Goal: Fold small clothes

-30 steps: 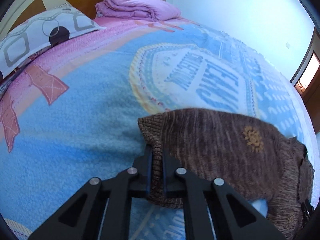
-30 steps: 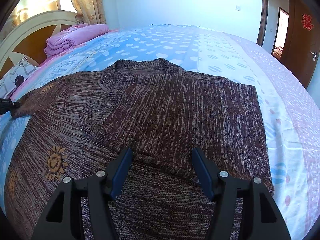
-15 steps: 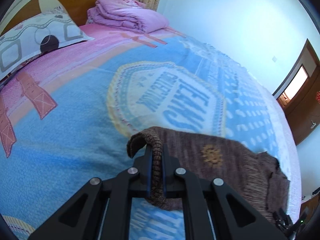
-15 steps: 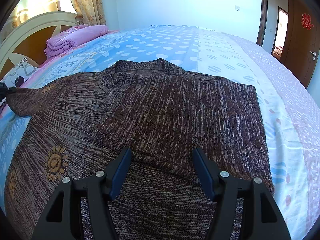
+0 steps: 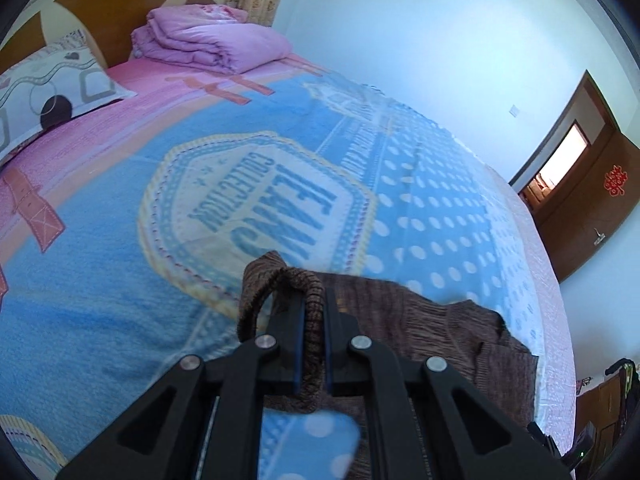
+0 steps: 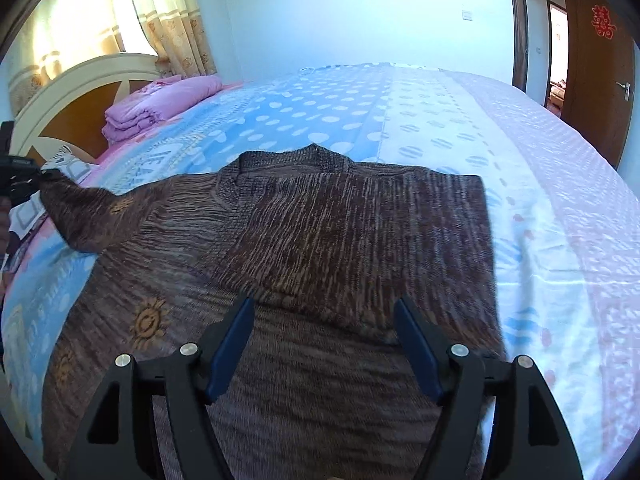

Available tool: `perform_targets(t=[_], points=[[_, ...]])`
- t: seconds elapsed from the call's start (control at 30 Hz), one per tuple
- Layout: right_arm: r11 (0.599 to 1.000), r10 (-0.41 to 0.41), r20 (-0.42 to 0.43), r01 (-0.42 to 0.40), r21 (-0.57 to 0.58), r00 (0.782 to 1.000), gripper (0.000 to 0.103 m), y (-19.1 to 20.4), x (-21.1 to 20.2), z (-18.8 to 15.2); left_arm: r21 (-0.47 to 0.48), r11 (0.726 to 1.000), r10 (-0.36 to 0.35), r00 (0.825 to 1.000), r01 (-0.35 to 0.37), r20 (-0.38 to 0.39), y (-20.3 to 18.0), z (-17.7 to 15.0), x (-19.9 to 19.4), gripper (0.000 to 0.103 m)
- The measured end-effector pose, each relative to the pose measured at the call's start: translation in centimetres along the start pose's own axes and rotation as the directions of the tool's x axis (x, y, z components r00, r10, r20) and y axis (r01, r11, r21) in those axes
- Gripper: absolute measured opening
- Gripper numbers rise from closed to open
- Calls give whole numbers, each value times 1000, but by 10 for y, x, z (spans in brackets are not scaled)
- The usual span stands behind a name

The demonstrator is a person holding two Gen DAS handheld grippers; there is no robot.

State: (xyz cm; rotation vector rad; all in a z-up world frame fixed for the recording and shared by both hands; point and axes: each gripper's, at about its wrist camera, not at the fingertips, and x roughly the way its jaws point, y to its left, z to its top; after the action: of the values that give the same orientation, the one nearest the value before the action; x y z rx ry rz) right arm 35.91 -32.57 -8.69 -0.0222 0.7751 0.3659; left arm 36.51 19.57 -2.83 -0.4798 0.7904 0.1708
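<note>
The sweater [image 6: 320,240] was a coarse, matt knit of streaked brown yarn, with a ribbed collar and a ribbed cuff [image 5: 312,320]. Under the sweater, the bedspread [image 5: 120,300] looked like soft, fleecy printed cloth, faintly fuzzy. Beyond the sweater, at the head of the bed, the folded pink quilt [image 5: 208,40] looked like smooth, matt fabric, and the headboard [image 6: 80,120] behind it was brown wood with a smooth cream-painted frame. The left gripper [image 5: 313,312] and right gripper [image 6: 324,320] were matt black plastic with shiny metal pins and smooth blue pads [image 6: 232,344].
</note>
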Motion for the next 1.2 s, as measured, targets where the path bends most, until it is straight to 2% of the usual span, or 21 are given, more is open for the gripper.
perform_targets(t=[0.4,0.63,0.83,1.03,1.2], points=[[1000,-18,43,17,11,999,73,-30,-53,-38,17,999,-37,999,37,-17,-48,-4,0,8],[999,-32,46,31,20,998,73,-41,-65,-52,17,997,-74,997,74,-22,-87,-7,1,8],[999,-14,32,13,38,999,74,-45,-58,-58,12,993,-116,992,117,-45,-123,-20,11,8],[999,3,24,-4,33,1000,74,-41,-55,-62,64,988,-135,990,138,-43,-166,-53,27,8],[999,7,13,-7,35,1000,74,-38,-52,-68,216,975,-45,998,51,-36,-209,-107,63,8]])
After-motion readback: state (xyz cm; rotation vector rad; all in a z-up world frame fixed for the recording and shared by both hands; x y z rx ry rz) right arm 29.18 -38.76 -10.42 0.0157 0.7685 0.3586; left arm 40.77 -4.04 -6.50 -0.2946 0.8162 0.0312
